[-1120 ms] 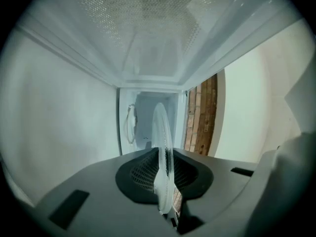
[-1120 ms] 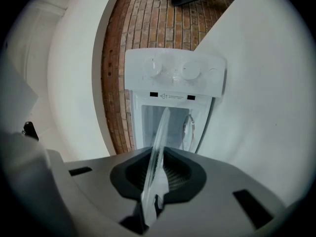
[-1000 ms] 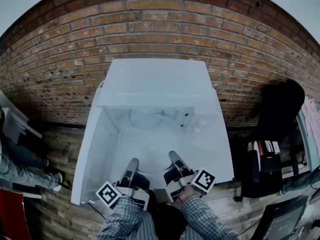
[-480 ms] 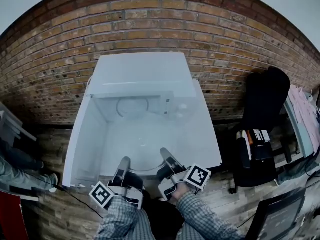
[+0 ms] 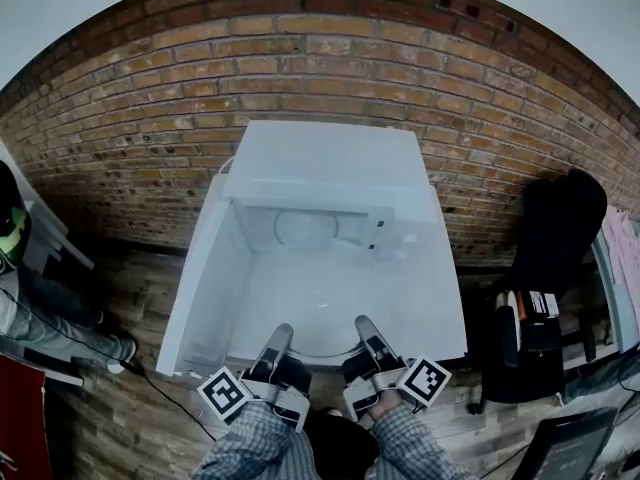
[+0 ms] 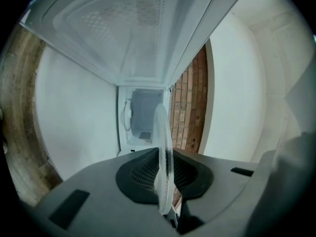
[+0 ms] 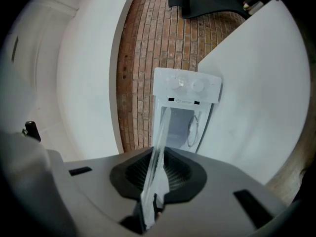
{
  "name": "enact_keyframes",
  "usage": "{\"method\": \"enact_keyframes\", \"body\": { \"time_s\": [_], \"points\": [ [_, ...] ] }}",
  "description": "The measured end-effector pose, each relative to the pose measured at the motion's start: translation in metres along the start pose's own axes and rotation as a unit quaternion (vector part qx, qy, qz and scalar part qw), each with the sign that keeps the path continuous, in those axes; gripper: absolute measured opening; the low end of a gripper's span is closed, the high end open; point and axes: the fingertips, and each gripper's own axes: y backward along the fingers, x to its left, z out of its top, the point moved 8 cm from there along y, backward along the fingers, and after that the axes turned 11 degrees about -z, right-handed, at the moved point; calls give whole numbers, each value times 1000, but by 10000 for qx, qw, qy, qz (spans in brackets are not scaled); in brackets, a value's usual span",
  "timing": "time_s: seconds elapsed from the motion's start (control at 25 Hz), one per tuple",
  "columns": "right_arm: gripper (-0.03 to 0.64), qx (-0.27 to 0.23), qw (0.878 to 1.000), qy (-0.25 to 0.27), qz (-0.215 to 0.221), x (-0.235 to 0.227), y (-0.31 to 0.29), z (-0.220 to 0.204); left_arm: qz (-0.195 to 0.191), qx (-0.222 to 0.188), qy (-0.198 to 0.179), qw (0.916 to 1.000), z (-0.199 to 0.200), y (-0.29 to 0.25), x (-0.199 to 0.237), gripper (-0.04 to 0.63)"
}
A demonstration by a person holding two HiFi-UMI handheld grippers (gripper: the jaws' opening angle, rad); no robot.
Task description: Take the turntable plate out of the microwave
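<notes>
Since the earlier frames both grippers have pulled back with the plate, away from the microwave and toward the person. The grip is unchanged.

The left gripper [image 5: 280,334] pinches the left rim of the glass turntable plate [image 5: 322,334], and the right gripper [image 5: 364,326] pinches the right rim. In the left gripper view the ribbed black pads [image 6: 140,174] press on the plate, which shows edge-on. It is the same in the right gripper view, where the pads [image 7: 178,174] clamp the rim.

The plate hangs roughly level between the two grippers, clear of the cavity and over the near edge of the white table [image 5: 405,298]. Plaid sleeves [image 5: 250,446] are just behind the grippers.

Straight ahead of both grippers, at the table's far end, sits the white microwave [image 5: 330,163] with its cavity open and facing them. A pale ring shape shows inside, but I can't tell what it is. The microwave door [image 5: 205,273] is swung out on the left gripper's outer side, and its mesh window shows in that gripper's view. The control panel [image 7: 186,85] is on the right gripper's side.

A brick wall [image 5: 300,58] stands behind the microwave. Well off to the right of the right gripper is a black chair [image 5: 555,243]. Well off to the left is a seated person's leg [image 5: 45,323], on the wooden floor [image 5: 125,268].
</notes>
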Motion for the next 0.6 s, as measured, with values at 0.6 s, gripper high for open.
{"method": "enact_keyframes", "body": {
  "time_s": [0.6],
  "points": [
    [48, -288, 9993, 81, 213, 50, 12, -13, -314, 245, 87, 9992, 10, -7, -48, 43]
  ]
}}
